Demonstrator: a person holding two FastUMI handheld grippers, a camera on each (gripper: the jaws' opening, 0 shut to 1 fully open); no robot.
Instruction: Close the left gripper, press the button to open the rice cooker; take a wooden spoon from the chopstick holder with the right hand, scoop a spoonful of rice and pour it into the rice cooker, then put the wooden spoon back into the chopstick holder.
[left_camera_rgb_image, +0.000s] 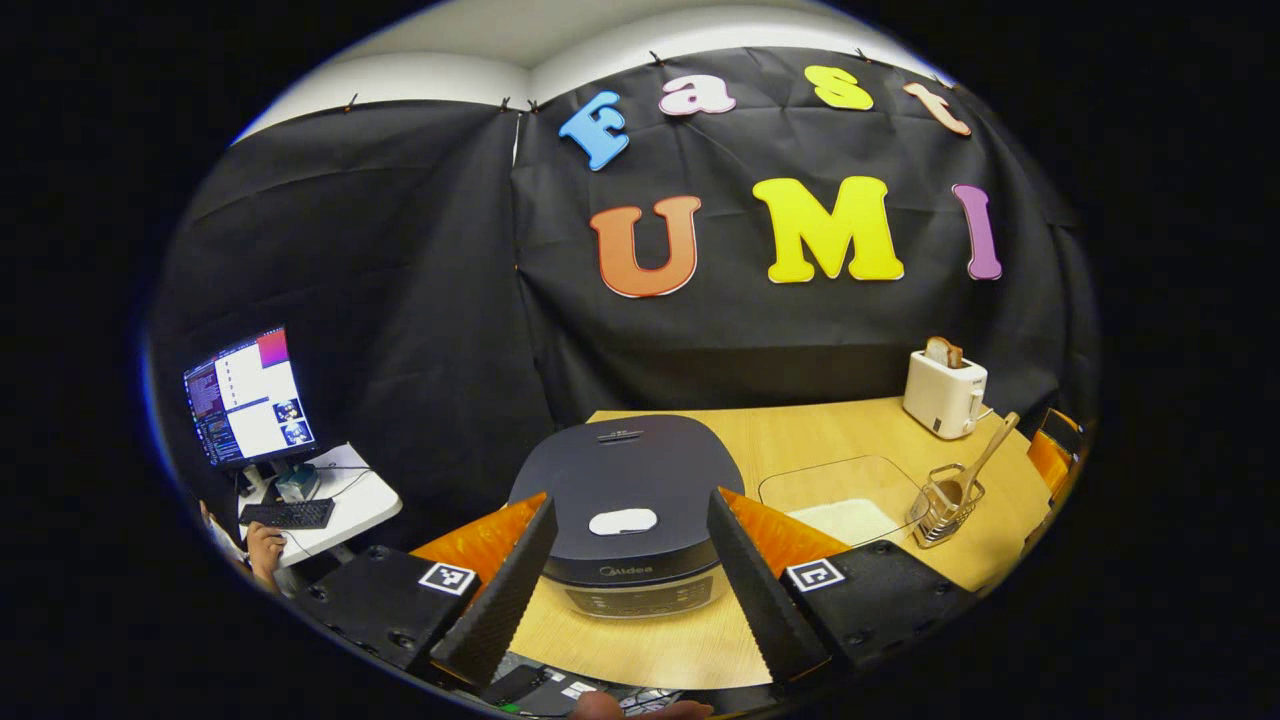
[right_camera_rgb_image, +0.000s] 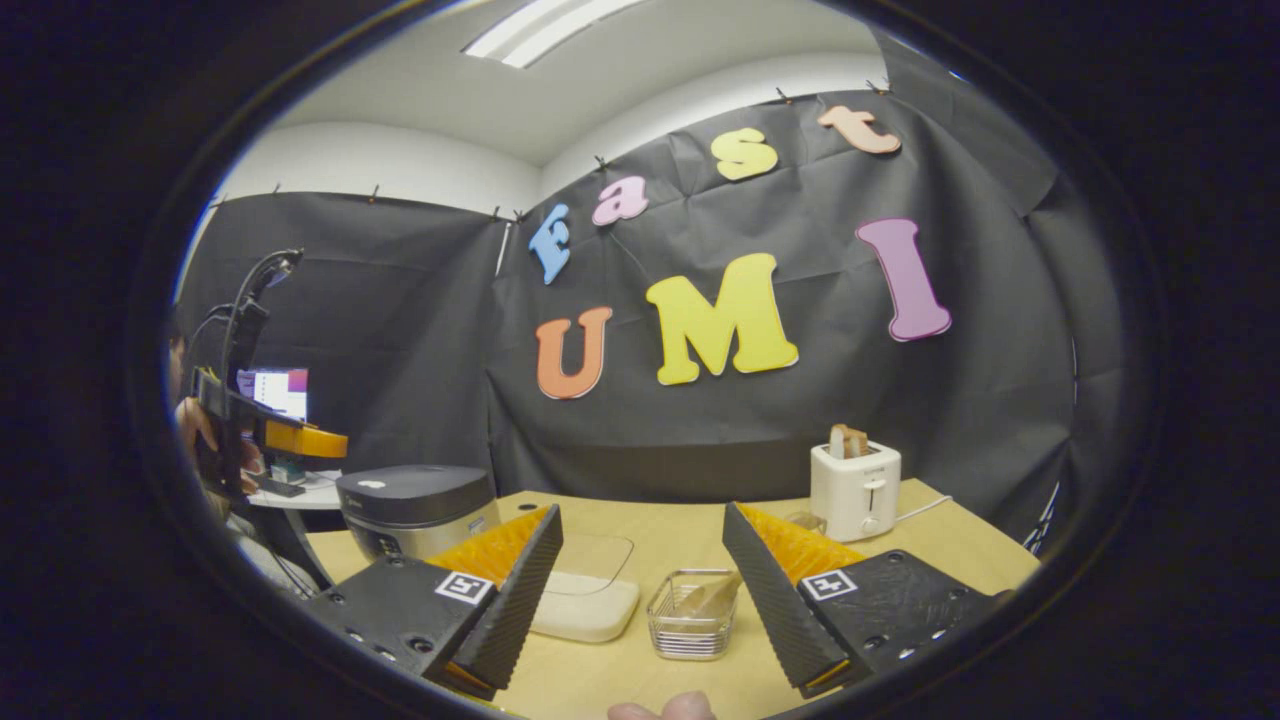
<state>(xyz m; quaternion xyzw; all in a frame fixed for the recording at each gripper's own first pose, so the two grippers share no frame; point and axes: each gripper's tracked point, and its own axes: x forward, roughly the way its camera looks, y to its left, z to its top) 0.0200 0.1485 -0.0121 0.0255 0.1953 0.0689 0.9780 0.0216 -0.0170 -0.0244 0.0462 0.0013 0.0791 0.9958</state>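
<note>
Rice cooker (left_camera_rgb_image: 628, 505) sits lid-down on the bench (left_camera_rgb_image: 800, 440) between my left fingers (left_camera_rgb_image: 520, 570) (spread wide, empty), while my right fingers (right_camera_rgb_image: 535, 580), equally wide and empty, flank the chopstick holder (right_camera_rgb_image: 690, 613).

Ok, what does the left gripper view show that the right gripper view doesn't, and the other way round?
Left gripper view: the rice cooker from above, lid closed, with its white button; a keyboard; the wooden spoon leaning up out of the chopstick holder.
Right gripper view: the left gripper held up, left of the cooker, and a ceiling light.
Both: cooker, holder, toaster, clear rice container, monitor.
</note>
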